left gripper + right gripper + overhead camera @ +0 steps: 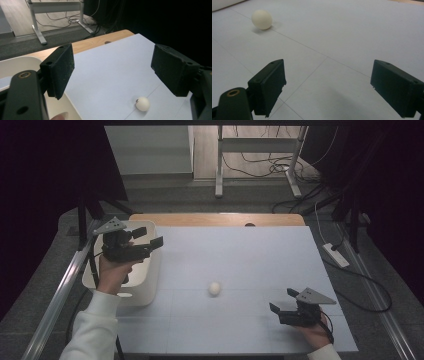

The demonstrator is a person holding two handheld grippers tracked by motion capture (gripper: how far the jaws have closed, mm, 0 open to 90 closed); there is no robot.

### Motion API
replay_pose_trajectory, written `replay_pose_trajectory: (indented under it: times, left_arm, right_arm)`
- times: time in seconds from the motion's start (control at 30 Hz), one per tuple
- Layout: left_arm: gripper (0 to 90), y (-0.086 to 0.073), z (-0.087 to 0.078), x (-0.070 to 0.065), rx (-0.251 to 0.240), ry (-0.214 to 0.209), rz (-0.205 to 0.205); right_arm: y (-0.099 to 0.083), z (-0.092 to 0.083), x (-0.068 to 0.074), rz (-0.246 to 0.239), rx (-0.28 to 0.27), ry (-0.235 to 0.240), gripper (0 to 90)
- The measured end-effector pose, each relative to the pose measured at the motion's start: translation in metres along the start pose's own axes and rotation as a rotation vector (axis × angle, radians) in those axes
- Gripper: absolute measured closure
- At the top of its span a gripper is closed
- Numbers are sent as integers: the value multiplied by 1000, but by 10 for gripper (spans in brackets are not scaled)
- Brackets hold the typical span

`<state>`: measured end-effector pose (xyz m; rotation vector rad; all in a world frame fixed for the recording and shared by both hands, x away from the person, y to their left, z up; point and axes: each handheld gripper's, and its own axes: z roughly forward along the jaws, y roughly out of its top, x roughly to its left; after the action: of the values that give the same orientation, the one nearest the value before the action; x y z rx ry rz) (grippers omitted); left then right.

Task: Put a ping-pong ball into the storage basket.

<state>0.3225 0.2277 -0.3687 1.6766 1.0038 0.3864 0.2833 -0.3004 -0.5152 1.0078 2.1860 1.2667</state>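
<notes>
Over the bin, left: my left gripper point(151, 237) hangs released above the white bin point(150, 285), nothing between its jaws
Middle: white ball point(214, 288) lies alone on the pale table point(240, 250), well apart from both grippers
Right: my right gripper point(283, 301) waits low, jaws spread, aimed at the ball
Obstacles: none between

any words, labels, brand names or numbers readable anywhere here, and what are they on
None: no readable text in any view.
White ball: a small dark mark on its side, too small to read; it may be a print or a speck.
White bin: plain, no label seen.
Left gripper and right gripper: black jaws and grey plates carry no markings.
Table sheet: thin lines only, no writing.
</notes>
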Motion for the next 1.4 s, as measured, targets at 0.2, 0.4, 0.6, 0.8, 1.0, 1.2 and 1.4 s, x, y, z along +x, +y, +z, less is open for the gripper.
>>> replay_pose_trajectory:
  times: [0.2,0.4,0.6,0.8,1.0,1.2,1.4]
  left_arm:
    - [195,-5,2,-6,-1,-20,10]
    - [192,-8,4,-11,-5,-28,10]
    - [191,-10,9,-18,11,-37,22]
    - [191,-12,14,-25,19,-45,33]
    - [190,-13,25,-33,59,-55,58]
    - [189,-15,34,-39,78,-69,69]
    - [188,-17,42,-45,87,-85,74]
  right_arm:
    - [1,1,2,-13,5,0,126]
    - [1,2,2,-24,10,-2,126]
    - [1,3,4,-30,10,1,126]
    - [2,3,4,-33,8,2,126]
    - [2,4,4,-36,8,3,126]
    - [3,3,4,-35,6,3,126]
    - [3,4,4,-29,4,11,126]
